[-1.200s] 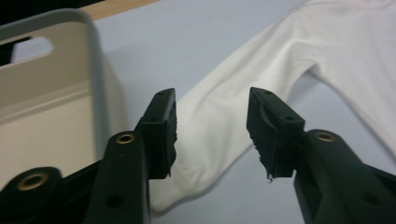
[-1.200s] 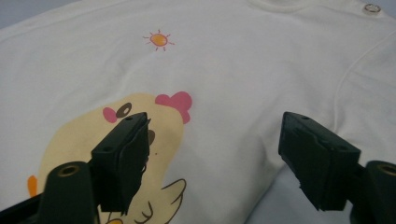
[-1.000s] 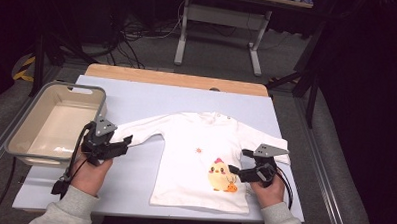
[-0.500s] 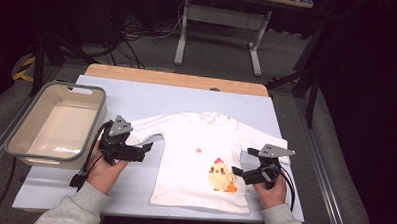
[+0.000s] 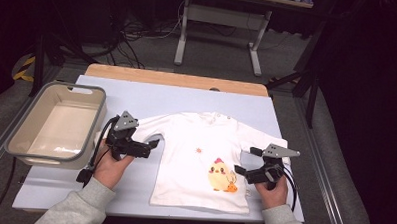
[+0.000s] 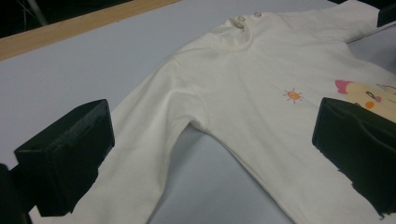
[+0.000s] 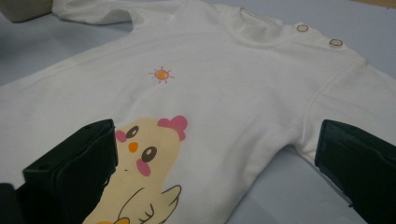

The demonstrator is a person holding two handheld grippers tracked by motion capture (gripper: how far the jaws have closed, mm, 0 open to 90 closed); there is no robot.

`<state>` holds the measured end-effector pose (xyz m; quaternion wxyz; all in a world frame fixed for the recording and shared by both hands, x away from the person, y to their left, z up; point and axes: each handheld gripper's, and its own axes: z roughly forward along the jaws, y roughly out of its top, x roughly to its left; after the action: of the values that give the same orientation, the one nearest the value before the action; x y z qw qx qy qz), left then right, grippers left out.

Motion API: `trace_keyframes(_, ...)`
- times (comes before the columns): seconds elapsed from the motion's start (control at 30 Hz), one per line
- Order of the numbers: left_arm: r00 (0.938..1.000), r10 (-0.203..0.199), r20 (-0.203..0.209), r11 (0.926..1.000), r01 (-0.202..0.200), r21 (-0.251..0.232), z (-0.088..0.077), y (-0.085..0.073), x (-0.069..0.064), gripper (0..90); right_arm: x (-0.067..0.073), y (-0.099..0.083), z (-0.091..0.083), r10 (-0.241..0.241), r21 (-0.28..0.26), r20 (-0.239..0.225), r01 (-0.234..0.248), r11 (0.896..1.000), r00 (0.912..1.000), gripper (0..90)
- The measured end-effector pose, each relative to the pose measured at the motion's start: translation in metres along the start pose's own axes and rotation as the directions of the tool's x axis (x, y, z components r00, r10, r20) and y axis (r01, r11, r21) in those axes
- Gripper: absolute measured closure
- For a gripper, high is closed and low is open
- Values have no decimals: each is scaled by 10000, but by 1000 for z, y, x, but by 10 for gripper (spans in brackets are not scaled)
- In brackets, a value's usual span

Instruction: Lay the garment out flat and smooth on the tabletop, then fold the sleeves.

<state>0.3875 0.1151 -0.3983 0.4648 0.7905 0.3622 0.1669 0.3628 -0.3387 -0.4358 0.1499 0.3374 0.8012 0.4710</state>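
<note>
Shirt (image 5: 205,157) flat on counter (image 5: 187,94), both sleeves let go. Left gripper (image 5: 153,145) shifted inward, jaws just spread wide; right gripper (image 5: 245,161) likewise wide, empty. Folding likely next.

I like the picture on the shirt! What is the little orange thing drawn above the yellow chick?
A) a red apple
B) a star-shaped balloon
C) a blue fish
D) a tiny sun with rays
D: on the white shirt, a small orange sun with short rays sits above the chick.
</note>
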Motion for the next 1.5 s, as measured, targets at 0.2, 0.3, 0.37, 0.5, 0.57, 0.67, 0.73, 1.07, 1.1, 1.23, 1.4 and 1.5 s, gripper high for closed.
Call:
trace_keyframes(0.2, 9993, -333, 197, 9993, 336, -135, 5, 2, 4, 0, -2, 0, 1, 258, -170, -134, -260, 9995, 9996, 8)
trace_keyframes(0.3, 9968, -601, 523, 9981, 595, 127, 9, 3, 8, 1, -2, -1, 2, 351, -147, -103, -352, 9993, 9993, 16)
trace_keyframes(0.37, 9968, -760, 268, 9970, 756, 140, 11, 4, 10, 29, -3, -1, 3, 545, -10, 43, -545, 9985, 9985, 29)
trace_keyframes(0.5, 9971, -705, 277, 9972, 697, 287, 14, 5, 14, 31, -3, -2, 3, 546, -35, 78, -546, 9985, 9985, 40)
trace_keyframes(0.57, 9971, -703, 282, 9969, 692, 384, 16, 5, 16, 32, -3, -2, 3, 490, -17, 80, -490, 9988, 9988, 43)
trace_keyframes(0.67, 9939, -1002, 460, 9939, 978, 508, 18, 6, 21, 47, -2, -2, 3, 451, 41, 129, -451, 9990, 9989, 54)
trace_keyframes(0.73, 9920, -1202, 396, 9920, 1184, 442, 19, 6, 24, 61, -2, -2, 3, 401, 51, 118, -401, 9992, 9991, 60)
trace_keyframes(1.07, 9863, -1443, -800, 9839, 1516, 948, 26, 6, 39, 153, -1, -2, 3, 301, 1, 66, -301, 9995, 9995, 76)
trace_keyframes(1.1, 9851, -1453, -916, 9835, 1539, 954, 28, 5, 40, 156, 0, -2, 3, 285, -13, 52, -285, 9996, 9996, 77)
trace_keyframes(1.23, 9789, -1482, -1408, 9787, 1656, 1212, 33, 3, 47, 201, 0, -2, 3, 222, -30, -4, -222, 9997, 9998, 78)
trace_keyframes(1.4, 9751, -1218, -1853, 9698, 1567, 1870, 42, 0, 50, 254, 1, -2, 3, 160, -19, -75, -160, 9999, 9998, 80)
trace_keyframes(1.5, 9681, -1342, -2115, 9575, 1816, 2241, 45, -3, 54, 270, 2, -2, 3, 123, -24, -106, -123, 9999, 9999, 81)
